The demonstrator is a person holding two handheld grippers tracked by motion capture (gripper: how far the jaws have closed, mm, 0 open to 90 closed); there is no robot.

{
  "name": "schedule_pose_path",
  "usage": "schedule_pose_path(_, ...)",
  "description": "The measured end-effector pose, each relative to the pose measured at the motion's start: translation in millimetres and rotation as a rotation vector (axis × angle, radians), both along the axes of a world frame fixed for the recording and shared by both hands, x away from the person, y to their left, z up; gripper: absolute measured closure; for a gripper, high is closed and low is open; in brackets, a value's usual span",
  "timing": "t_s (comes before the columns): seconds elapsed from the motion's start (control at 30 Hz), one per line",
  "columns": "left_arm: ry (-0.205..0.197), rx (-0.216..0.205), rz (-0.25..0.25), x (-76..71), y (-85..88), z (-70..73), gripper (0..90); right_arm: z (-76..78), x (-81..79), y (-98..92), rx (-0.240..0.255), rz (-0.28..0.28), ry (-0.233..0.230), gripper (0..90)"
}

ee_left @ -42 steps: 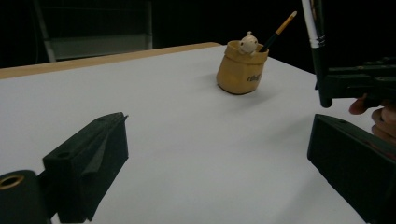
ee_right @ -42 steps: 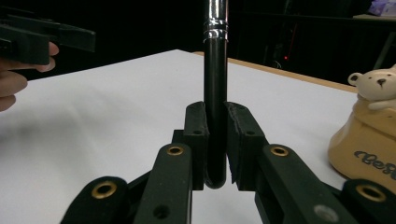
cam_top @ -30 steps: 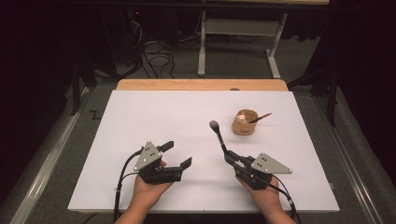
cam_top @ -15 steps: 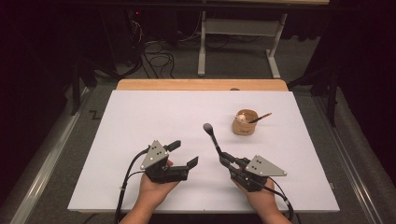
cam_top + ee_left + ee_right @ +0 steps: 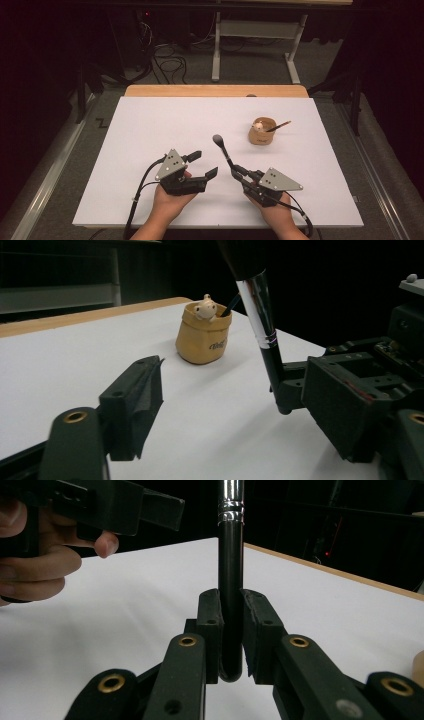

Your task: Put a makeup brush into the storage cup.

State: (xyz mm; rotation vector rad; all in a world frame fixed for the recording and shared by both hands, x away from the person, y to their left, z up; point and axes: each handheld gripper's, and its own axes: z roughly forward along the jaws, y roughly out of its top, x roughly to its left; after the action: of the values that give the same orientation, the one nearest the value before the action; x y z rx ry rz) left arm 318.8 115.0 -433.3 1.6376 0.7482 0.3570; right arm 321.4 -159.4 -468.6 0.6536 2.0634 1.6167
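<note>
Hands come in from the near edge of the white rectangular table top [image 5: 150, 130], one on each black two-jaw gripper, both palm-up under the tool bodies and both low over the near half of the surface. The left gripper [image 5: 204, 165] lies near the left of centre, its jaws aimed right and slightly far, toward the other tool. Its jaws have just been closing, yet a clear gap remains and nothing sits between them; in the left gripper view the pads stand apart over bare table, released.

The right gripper [image 5: 236, 171] lies just right of centre, its jaws aimed far and left. It is clenched on the black-handled makeup brush with a silver ferrule and dark rounded head [image 5: 223, 149]: the right gripper view shows both pads pressed against the lower end of the handle [image 5: 230, 605], whose rounded butt sits just inside the jaws. The brush's long axis runs from the jaws away toward the far left, head end farthest from the person and raised off the table. It sits between the two grippers and the cup, near the table's middle.

Further right and far stands one small tan cup with a pale animal figure on its rim [image 5: 262, 132], with one thin dark stick [image 5: 279, 126] leaning out to the right.

Counted: two grippers, two hands, one brush, one cup, one stick.
</note>
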Motion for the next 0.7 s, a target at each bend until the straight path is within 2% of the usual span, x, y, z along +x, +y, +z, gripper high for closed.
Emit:
schedule_pose_path(0.13,0.000,0.003,-0.017,-0.2,-2.8,-0.3,33.6,-1.1,-1.0,3.1,-0.009,0.014,-0.007,80.8)
schedule_pose_path(0.33,0.005,-0.004,-0.029,0.8,-5.5,-0.2,36.1,-2.4,-1.8,5.6,-0.019,0.027,-0.009,80.7)
schedule_pose_path(0.7,0.020,-0.045,-0.043,3.2,-5.7,0.3,41.0,-5.0,-4.4,11.9,-0.028,0.054,-0.032,80.8)
